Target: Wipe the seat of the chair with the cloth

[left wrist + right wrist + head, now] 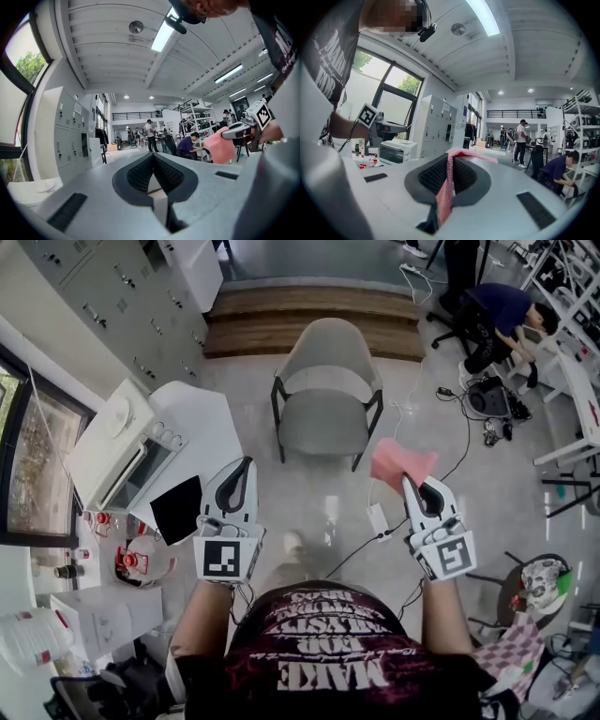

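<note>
A grey chair with dark legs stands on the floor ahead of me, its seat bare. My right gripper is shut on a pink cloth, held in the air to the right of the chair; the pink cloth runs pinched between the jaws and spills over their tips. My left gripper is shut with nothing in it, held left of the chair near the white table. The jaws of the left gripper meet. From there the pink cloth hangs from the other gripper.
A white table at left carries a toaster oven and a black sheet. Cables and a power strip lie on the floor by my feet. A person sits at a desk at far right. Wooden steps rise behind the chair.
</note>
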`<act>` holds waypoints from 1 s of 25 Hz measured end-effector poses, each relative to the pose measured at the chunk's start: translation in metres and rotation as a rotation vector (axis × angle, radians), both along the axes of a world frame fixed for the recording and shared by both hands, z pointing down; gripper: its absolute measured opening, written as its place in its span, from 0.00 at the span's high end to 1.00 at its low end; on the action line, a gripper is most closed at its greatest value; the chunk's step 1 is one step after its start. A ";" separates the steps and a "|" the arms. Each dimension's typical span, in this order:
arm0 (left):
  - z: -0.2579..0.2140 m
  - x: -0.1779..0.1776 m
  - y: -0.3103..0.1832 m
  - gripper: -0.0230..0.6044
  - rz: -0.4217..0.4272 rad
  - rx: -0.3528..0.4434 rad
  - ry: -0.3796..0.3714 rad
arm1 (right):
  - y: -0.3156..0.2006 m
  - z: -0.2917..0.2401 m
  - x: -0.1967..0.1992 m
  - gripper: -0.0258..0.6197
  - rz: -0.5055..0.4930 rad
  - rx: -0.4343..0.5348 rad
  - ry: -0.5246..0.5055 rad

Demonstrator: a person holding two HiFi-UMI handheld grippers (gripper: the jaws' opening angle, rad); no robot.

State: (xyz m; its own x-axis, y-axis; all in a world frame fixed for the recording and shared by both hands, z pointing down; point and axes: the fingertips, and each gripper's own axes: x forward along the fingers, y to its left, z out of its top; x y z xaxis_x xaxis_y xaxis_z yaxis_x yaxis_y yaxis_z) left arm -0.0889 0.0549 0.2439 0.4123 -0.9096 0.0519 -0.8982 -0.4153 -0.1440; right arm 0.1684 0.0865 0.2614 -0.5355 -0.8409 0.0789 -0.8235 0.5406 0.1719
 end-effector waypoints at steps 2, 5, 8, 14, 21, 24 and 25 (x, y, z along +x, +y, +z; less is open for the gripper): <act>0.002 -0.008 -0.013 0.96 0.006 0.005 0.005 | -0.013 -0.001 -0.008 0.95 0.002 0.001 0.000; 0.003 -0.022 -0.035 0.96 0.001 -0.006 0.002 | -0.034 0.000 -0.021 0.95 0.006 -0.002 0.002; 0.009 -0.035 -0.055 0.96 0.004 -0.013 0.004 | -0.051 0.004 -0.035 0.95 0.008 -0.012 0.005; 0.014 -0.047 -0.087 0.96 0.059 -0.008 0.028 | -0.071 0.001 -0.055 0.95 0.044 -0.012 0.028; 0.008 -0.049 -0.106 0.96 0.123 0.012 0.040 | -0.076 -0.004 -0.062 0.95 0.098 -0.008 0.037; 0.009 -0.050 -0.110 0.96 0.133 0.007 0.036 | -0.078 -0.008 -0.062 0.95 0.114 -0.001 0.037; 0.009 -0.051 -0.111 0.95 0.133 0.003 0.033 | -0.078 -0.008 -0.062 0.95 0.115 -0.001 0.037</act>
State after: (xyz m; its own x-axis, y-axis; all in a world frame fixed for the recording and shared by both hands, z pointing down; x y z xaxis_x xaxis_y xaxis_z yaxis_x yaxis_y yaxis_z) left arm -0.1396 -0.0565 0.2532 0.5303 -0.8471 0.0337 -0.8397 -0.5303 -0.1166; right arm 0.1060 0.0082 0.2536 -0.4322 -0.8965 0.0975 -0.8732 0.4430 0.2031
